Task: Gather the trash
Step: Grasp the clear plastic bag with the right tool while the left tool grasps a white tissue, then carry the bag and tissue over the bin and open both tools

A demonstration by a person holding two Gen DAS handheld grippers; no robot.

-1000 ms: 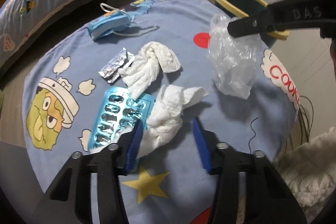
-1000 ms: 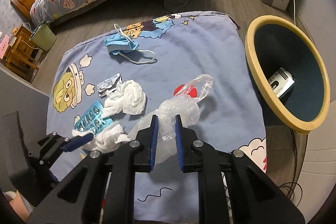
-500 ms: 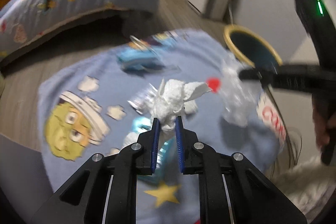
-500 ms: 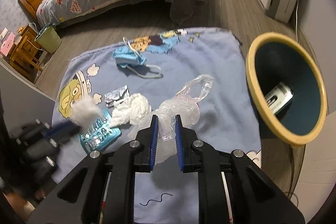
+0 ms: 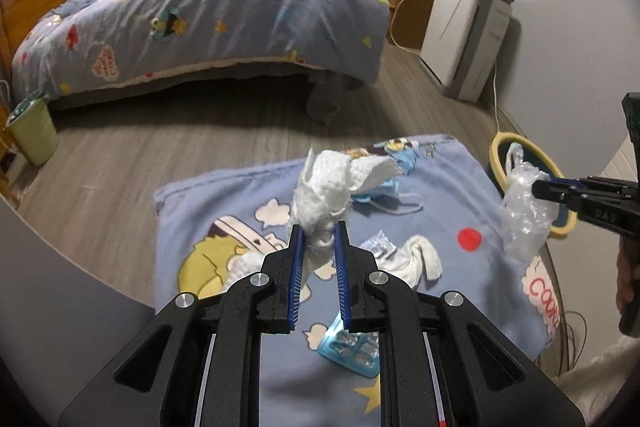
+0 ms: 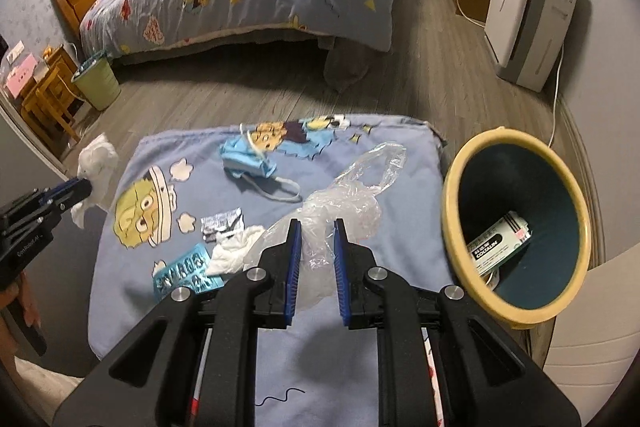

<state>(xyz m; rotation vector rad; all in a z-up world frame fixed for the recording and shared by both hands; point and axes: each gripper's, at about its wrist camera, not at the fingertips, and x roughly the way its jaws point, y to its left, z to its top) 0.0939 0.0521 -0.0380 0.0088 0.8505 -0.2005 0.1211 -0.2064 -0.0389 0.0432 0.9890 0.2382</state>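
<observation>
I hold two pieces of trash clear of the cartoon-print blanket: my left gripper has just clamped its fingers on a crumpled white tissue, my right gripper is clenched on a clear plastic bag. Both are featherlight and soft; the tissue could tear, the bag is slippery, so a pinch on the bunched middle looks safest. The yellow-rimmed bin stands just beside the blanket, a carton inside. A face mask, foil wrapper, blister pack and second tissue lie on the blanket, uncollected
</observation>
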